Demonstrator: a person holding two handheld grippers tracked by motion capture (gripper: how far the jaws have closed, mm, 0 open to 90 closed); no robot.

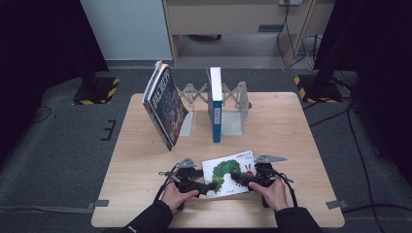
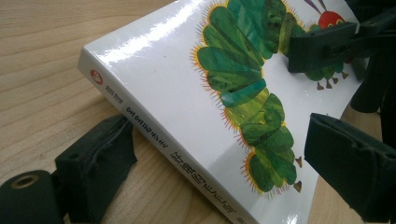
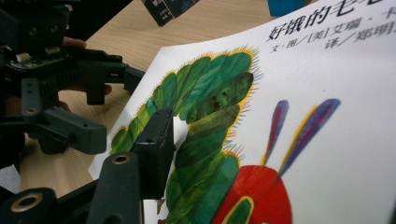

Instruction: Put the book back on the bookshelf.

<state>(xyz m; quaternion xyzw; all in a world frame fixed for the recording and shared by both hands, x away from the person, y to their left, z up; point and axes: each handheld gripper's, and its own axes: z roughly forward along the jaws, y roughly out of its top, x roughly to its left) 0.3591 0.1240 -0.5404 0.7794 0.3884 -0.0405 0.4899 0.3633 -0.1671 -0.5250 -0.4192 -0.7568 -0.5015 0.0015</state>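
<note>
White picture book [image 1: 229, 171] lies flat on the wooden surface [image 1: 141, 160] between our tools. The left tool [image 1: 210, 186] gapes around its spine; the right tool [image 1: 236, 180], equally near, presses the cover, grip unclear.

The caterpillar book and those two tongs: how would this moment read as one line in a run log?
caterpillar book: flat, near table edge | left tongs: open astride spine | right tongs: on cover, grip unclear | stand: blue book upright
</note>
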